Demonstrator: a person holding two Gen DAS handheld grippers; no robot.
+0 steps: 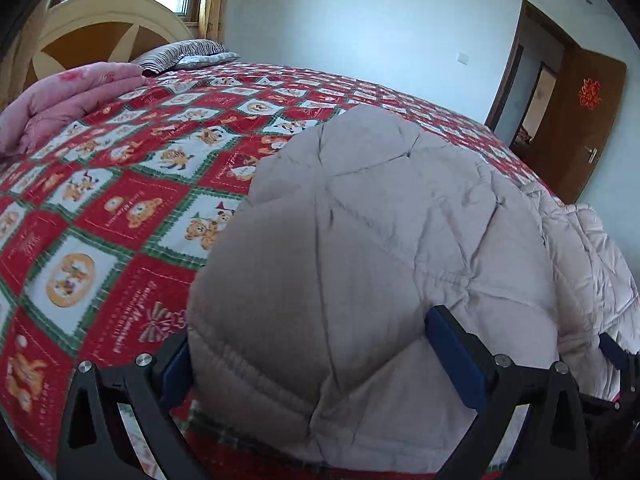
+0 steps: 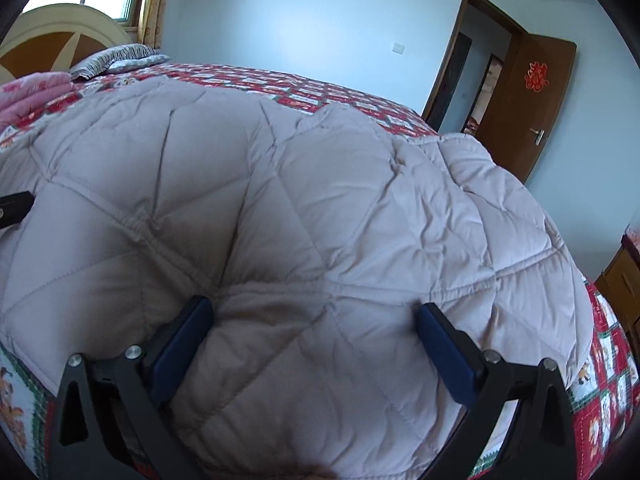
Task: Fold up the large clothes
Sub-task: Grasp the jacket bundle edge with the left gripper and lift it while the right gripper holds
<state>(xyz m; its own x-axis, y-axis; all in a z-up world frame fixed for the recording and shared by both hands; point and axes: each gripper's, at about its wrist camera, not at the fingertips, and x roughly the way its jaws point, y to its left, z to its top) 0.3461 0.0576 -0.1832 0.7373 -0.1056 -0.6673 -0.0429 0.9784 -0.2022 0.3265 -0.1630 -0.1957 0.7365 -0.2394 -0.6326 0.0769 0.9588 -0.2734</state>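
A large beige quilted padded garment [image 1: 360, 220] lies spread on a bed with a red and white cartoon-bear bedcover [image 1: 120, 208]. My left gripper [image 1: 308, 332] is open wide, its blue pads [image 1: 456, 360] standing on either side of a bulge at the garment's near left edge. In the right wrist view the same garment [image 2: 280, 180] fills most of the frame. My right gripper [image 2: 314, 308] is also open wide, with padded fabric bulging between its pads [image 2: 448, 352]. Each gripper shows at the other view's edge: the right gripper [image 1: 612, 352] and the left gripper [image 2: 16, 208].
A folded pink quilt [image 1: 60, 96] and a striped pillow [image 1: 180, 54] lie by the wooden headboard [image 1: 100, 32] at the far left. A brown door [image 2: 532, 108] stands open at the far right. A wooden cabinet [image 2: 620, 280] sits beside the bed's right edge.
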